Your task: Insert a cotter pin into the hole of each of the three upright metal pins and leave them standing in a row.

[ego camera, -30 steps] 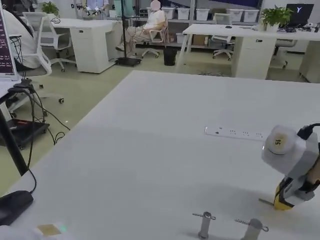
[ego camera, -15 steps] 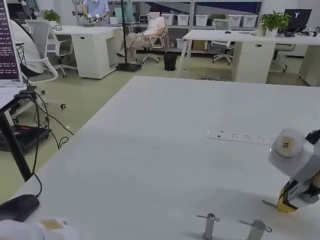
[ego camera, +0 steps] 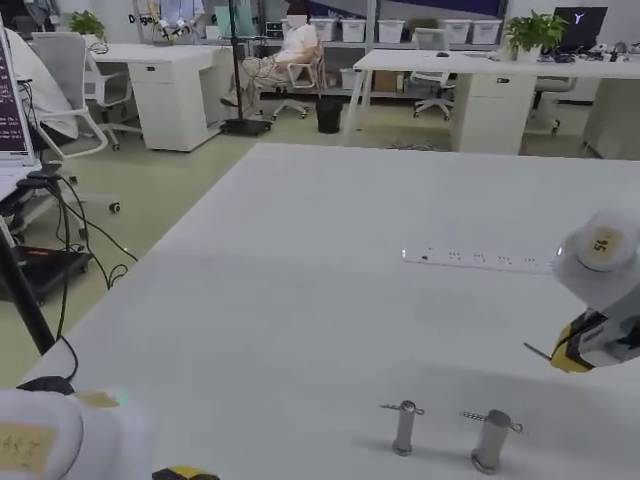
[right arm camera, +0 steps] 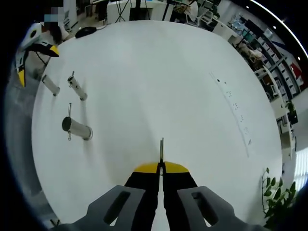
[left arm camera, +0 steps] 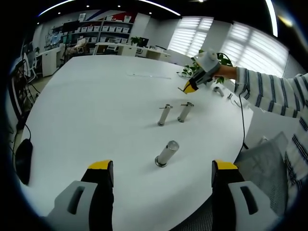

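Two upright metal pins (ego camera: 404, 428) (ego camera: 490, 440) stand near the table's front edge, each with a cotter pin through its top. A third pin (left arm camera: 167, 153) stands closer to my left gripper (left arm camera: 162, 167), with its top hole bare; it lies just ahead of the open, empty jaws. The other two pins (left arm camera: 165, 114) (left arm camera: 185, 111) stand beyond it. My right gripper (right arm camera: 161, 167) is shut on a thin cotter pin (right arm camera: 161, 148) that sticks out forward. In the head view the right gripper (ego camera: 568, 358) hovers right of and above the pins.
A white power strip (ego camera: 478, 260) lies across the table beyond the pins. A black mouse (left arm camera: 23, 161) rests near the table's left edge. Desks, chairs and a seated person are across the room, and a striped sleeve (left arm camera: 269, 94) reaches in from the right.
The right gripper has risen slightly and drifted right with the cotter pin in it. The left gripper's white body has come up into the head view's lower left. The head camera has tilted.
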A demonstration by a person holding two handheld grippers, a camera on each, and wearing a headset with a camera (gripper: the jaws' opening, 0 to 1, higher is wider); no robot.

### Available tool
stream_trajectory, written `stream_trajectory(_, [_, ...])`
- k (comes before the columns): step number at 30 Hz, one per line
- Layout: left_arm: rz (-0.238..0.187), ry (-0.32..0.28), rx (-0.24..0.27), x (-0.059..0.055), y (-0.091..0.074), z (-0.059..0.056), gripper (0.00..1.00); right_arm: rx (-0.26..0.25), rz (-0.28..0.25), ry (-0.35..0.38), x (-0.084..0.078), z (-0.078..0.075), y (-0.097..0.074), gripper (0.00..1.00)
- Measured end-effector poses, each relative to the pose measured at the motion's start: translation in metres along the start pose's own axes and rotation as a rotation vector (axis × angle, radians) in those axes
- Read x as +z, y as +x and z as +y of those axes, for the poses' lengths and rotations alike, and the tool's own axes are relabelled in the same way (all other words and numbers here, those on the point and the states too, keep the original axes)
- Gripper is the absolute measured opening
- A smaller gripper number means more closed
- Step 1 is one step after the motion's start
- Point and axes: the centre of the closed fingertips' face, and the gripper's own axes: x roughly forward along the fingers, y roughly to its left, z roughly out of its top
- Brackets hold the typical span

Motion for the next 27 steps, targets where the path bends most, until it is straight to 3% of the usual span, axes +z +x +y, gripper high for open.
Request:
stream_trajectory(15, [-0.011,0.029,-0.024,0.015,-0.001,-0.002,0.83,-0.084,-0.121,-0.010,0.013,0.025,-0.058,0.02])
stream_trajectory(27, [-0.025,0.028,-0.032,0.027,0.000,0.002,0.80,-0.147,-0.230,-0.022,0.030,0.053,-0.090,0.02])
